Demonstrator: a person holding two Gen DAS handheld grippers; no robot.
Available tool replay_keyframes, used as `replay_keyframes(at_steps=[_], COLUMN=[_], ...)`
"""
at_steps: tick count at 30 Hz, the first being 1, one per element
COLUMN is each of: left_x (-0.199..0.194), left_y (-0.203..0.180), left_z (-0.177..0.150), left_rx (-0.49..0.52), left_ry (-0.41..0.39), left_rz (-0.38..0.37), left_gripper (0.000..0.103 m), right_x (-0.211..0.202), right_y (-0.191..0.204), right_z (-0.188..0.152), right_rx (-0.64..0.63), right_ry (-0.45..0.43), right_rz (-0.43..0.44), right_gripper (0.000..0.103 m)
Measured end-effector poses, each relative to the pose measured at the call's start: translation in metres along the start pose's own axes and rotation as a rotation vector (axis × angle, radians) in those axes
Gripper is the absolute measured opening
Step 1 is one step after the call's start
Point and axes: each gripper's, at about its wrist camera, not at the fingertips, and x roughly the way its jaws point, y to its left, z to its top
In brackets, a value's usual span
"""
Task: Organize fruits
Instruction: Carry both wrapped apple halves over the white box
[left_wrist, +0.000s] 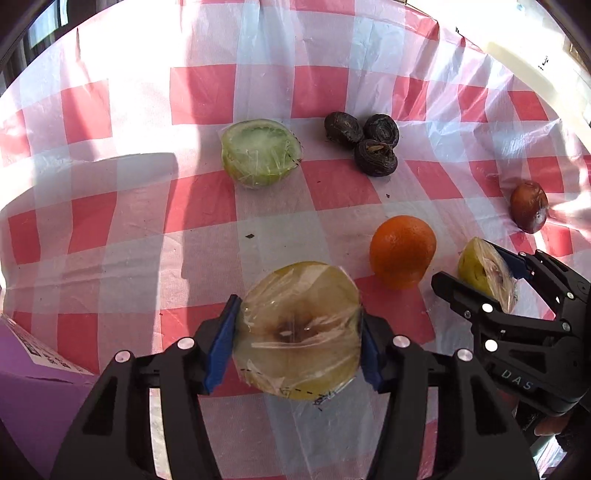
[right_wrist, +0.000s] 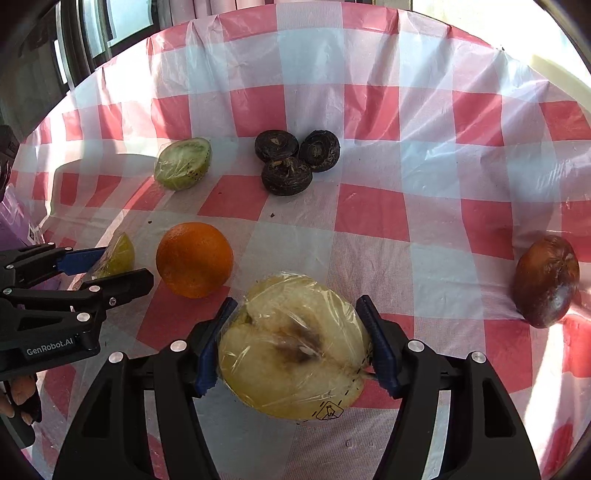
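While both grippers sit low over the red-and-white checked tablecloth (right_wrist: 369, 218), each one clamps half of a cut, yellow-skinned apple wrapped in cling film. The left gripper (left_wrist: 295, 345) has its blue pads pressed on either side of one wrapped apple half (left_wrist: 299, 332), cut face up with the brown core showing. The right gripper (right_wrist: 295, 343) grips the other wrapped apple half (right_wrist: 293, 350) the same way, its film printed with a small warning symbol near the bottom edge. An orange (right_wrist: 194, 259) rests on the cloth between the two grippers, close to both. Farther back lie a wrapped green fruit half (right_wrist: 183, 162), cut face up, and beside it three dark water chestnuts (right_wrist: 291, 160) touching in a cluster. A dark reddish-brown fruit (right_wrist: 546, 280) sits alone well off to the right. A purple box (left_wrist: 33, 373) shows at the left edge of the left view.
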Motion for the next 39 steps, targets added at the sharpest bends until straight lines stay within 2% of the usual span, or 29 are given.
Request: replay_keyframes(at_steps=[3,8,14,20,26,29,34,39], left_x=[-0.019,-0.049,-0.069,-0.077,-0.08,-0.084,-0.106,-0.125], left_y=[-0.007,-0.031,-0.053,-0.059,-0.057,-0.057,-0.061,-0.07], left_z=[-0.032,-0.1,-0.145,-0.16,-0.164,-0.167,-0.17,-0.172], left_rx=[-0.016,-0.01,0.049,0.092,0.13,0.172,0.282,0.37], left_ry=[0.005,0.016,0.068,0.102,0.115,0.127,0.083,0.046], left_rz=[-0.013,-0.022,-0.069,-0.104,-0.125,-0.142,-0.188,-0.246], left_gripper=[0.057,0.057,0.057,0.057,0.057,0.057,0.057,0.057], right_x=[-0.023,-0.06,-0.094,-0.103,-0.107,-0.111,-0.12,-0.124], right_y=[-0.003,-0.001,0.007,0.02,0.031,0.033,0.036,0.044], right_z=[-0.029,-0.078,-0.117,-0.138,-0.146,-0.151,-0.164,-0.171], right_rx=[0.076,0.11,0.129,0.135,0.108,0.134,0.211,0.225], right_ry=[0.013,0.045,0.078,0.106,0.123,0.133,0.151,0.182], right_rz=[0.012,0.009,0.012,-0.011,-0.056,-0.081,-0.115,-0.159], right_gripper=[0.064,0.064,0.064,0.065,0.065,0.064,0.065,0.065])
